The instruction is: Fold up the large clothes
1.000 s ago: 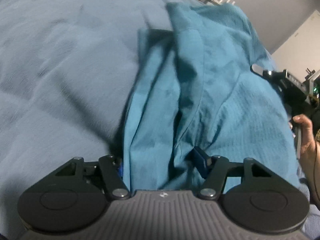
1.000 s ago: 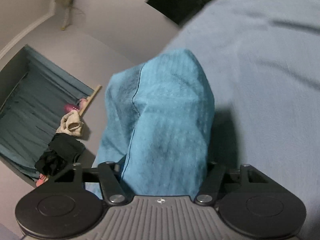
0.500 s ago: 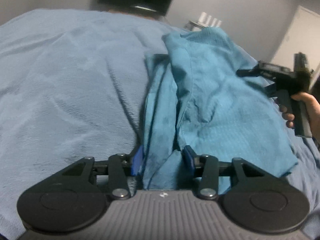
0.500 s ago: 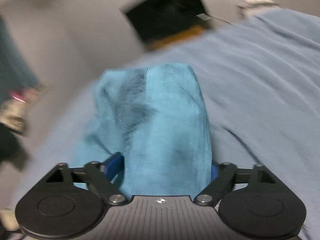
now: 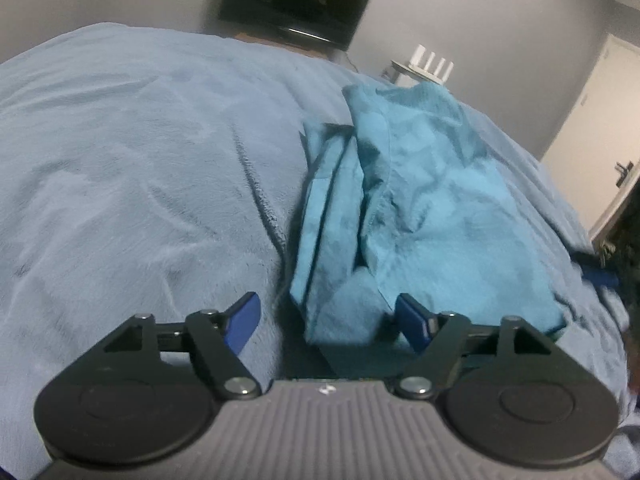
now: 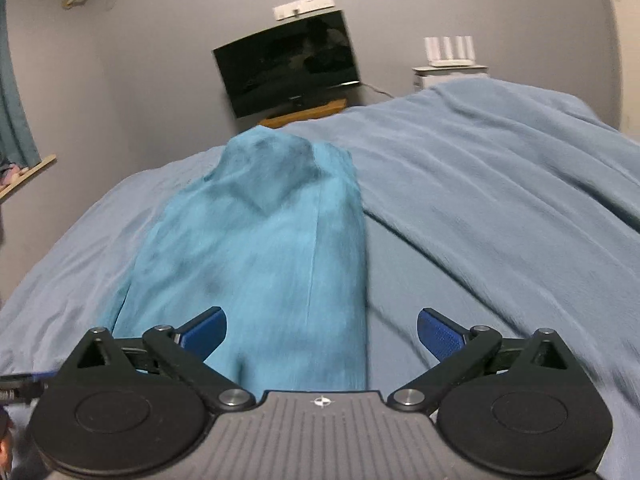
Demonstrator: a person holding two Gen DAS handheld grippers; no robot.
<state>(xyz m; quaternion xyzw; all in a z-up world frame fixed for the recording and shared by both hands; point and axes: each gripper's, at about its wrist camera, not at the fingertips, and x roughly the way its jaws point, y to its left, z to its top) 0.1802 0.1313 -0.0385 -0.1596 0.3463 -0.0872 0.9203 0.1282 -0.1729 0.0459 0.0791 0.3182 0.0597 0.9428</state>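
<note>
A teal garment [image 5: 424,208] lies folded lengthwise on the pale blue blanket [image 5: 132,184] of a bed. My left gripper [image 5: 330,320] stands over its near end, jaws opening; the cloth lies between the blue pads, which do not press it. In the right wrist view the same garment [image 6: 256,264] stretches away as a long strip. My right gripper [image 6: 322,330] hovers at its near end, jaws opening wide, the cloth's right edge between the pads and untouched. The right gripper's blue fingertip [image 5: 600,276] shows at the left wrist view's right edge.
A dark television [image 6: 288,64] hangs on the grey wall beyond the bed. A white router [image 6: 448,50] sits on a small stand beside it. A white door [image 5: 604,140] is at the right. The blanket [image 6: 500,200] spreads wide on both sides of the garment.
Both grippers let go of the teal garment and their jaws spread apart. Both pulled back and tilted up, bringing the wall and television into view. The garment now lies flat.
</note>
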